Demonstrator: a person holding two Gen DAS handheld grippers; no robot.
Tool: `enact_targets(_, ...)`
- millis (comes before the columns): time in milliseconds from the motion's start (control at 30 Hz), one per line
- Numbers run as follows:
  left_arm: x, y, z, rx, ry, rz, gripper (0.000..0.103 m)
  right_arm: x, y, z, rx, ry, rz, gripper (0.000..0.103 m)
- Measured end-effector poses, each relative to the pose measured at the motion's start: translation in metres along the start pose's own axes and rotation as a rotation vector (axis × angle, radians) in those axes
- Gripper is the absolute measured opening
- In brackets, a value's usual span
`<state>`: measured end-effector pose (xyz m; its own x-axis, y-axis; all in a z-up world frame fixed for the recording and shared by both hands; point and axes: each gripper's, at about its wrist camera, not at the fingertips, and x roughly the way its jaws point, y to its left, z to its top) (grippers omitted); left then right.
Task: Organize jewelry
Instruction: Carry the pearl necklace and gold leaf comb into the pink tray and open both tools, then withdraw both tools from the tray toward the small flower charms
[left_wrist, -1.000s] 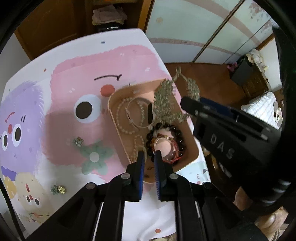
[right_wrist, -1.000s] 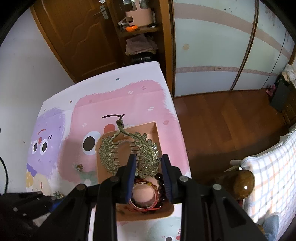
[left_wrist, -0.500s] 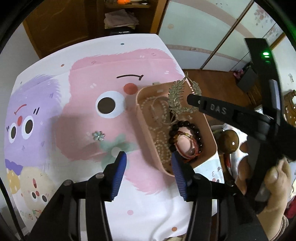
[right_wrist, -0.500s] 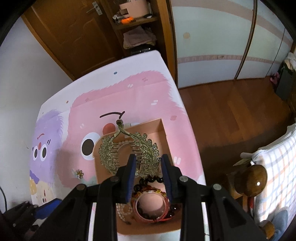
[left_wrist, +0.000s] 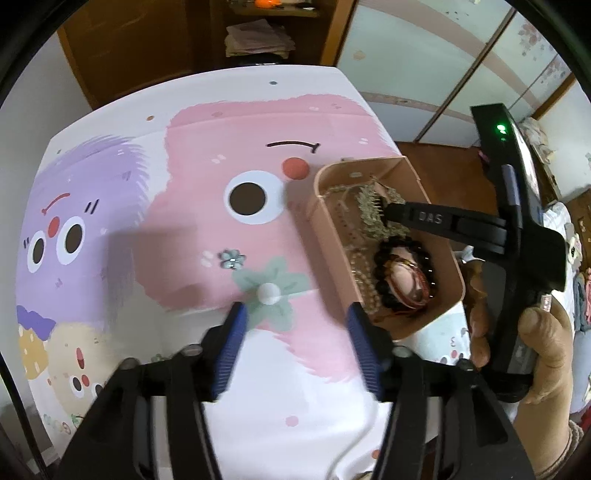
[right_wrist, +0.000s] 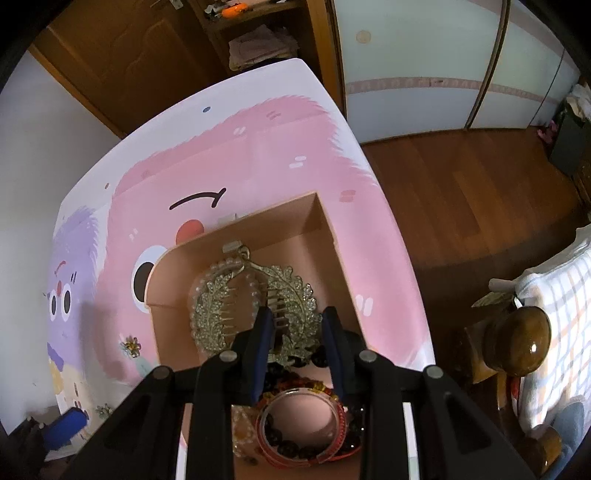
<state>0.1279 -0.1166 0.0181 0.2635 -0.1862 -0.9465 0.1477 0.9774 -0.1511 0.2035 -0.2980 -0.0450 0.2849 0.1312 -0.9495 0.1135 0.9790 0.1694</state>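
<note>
While the left gripper (left_wrist: 293, 317) has spread its fingers wide above the worktop (left_wrist: 207, 110), the right gripper (right_wrist: 297, 326) has lowered the gold leaf-shaped hair comb (right_wrist: 255, 306) into the pink rectangular tray (right_wrist: 325, 221), fingers still pinching it; release comes next.

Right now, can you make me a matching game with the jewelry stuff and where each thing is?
Things:
1. leaf hair comb
2. dark bead bracelet
3. small flower brooch
4. left claw

Places:
A. lying on the tablecloth, outside the pink box
B. open above the tablecloth, holding nothing
C. gripped by the right claw
D. lying in the box's near end

Pairs: 1-C, 2-D, 3-A, 4-B
</note>
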Motion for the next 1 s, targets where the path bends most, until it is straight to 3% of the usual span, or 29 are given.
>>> enact_targets(67, -0.003, 0.004, -0.002, -0.004, -0.015, 0.02, 0.071, 0.0, 0.0, 0.0, 0.007, 0.002, 0.011, 0.029)
enact_targets(467, -0.015, 0.021, -0.011, -0.006, -0.057, 0.083, 0.075, -0.039, 0.012, -0.013, 0.011, -0.059, 0.076, 0.03)
enact_targets(1000, -0.042, 0.067, -0.03, -0.088, -0.09, 0.129, 0.075, -0.092, 0.064, -0.051, -0.154, -0.124, 0.096, 0.03)
